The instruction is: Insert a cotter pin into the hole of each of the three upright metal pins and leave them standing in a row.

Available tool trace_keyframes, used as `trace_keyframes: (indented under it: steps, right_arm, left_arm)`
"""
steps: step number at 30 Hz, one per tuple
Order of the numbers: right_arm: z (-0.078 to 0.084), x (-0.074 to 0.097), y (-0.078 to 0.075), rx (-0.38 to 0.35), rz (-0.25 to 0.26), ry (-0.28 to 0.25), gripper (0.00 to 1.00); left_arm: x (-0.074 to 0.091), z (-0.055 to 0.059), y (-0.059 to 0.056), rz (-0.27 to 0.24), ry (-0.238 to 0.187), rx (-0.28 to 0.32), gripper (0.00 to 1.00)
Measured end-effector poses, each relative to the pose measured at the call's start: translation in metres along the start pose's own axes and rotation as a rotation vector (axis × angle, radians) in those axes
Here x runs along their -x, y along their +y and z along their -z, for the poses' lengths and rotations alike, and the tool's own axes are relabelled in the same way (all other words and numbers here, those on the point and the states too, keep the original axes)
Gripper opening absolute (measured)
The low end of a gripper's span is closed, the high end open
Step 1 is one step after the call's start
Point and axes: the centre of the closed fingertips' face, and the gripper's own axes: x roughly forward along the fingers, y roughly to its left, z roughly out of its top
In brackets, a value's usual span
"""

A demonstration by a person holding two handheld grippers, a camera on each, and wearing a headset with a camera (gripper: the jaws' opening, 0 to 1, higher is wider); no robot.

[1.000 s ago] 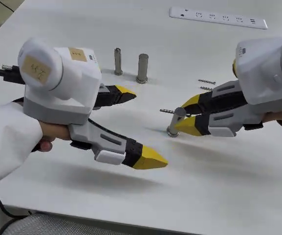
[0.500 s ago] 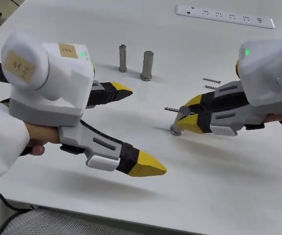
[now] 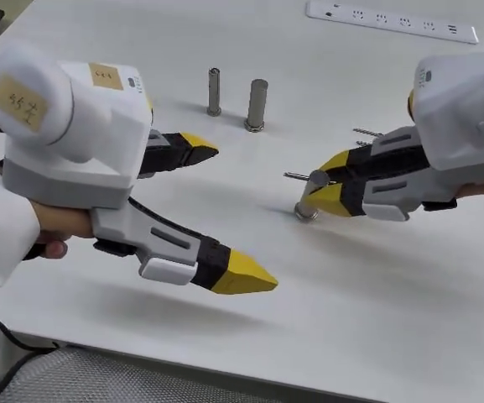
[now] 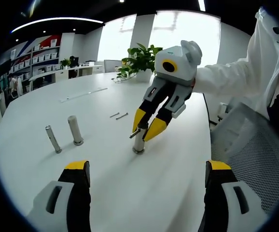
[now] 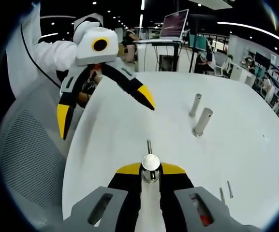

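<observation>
The right gripper (image 3: 319, 190) is clamped on the near metal pin (image 3: 307, 211), which stands on the white surface (image 3: 392, 319) with a cotter pin (image 3: 295, 176) through its top. The left gripper (image 3: 246, 217) hovers wide open, holding nothing. Two more metal pins (image 3: 257, 105) stand upright behind.
</observation>
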Motion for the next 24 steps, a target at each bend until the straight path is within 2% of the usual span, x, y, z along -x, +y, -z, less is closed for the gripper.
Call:
trace_keyframes:
  steps: [9, 12, 17, 24]
  right_arm:
    - [-0.008, -0.007, -0.021, 0.016, 0.014, 0.001, 0.08]
    - [-0.009, -0.009, -0.020, 0.002, 0.009, -0.003, 0.08]
    - [-0.008, -0.014, -0.025, 0.016, 0.003, 0.002, 0.08]
    - [-0.009, -0.014, -0.025, 0.012, 0.000, 0.002, 0.08]
  left_arm:
    - [0.003, -0.001, 0.007, -0.026, -0.008, 0.016, 0.99]
    - [0.003, -0.002, 0.007, -0.026, -0.020, 0.031, 0.99]
    - [0.004, 0.003, 0.006, -0.024, -0.007, 0.032, 0.99]
    - [0.007, -0.001, 0.008, -0.039, -0.037, 0.049, 0.98]
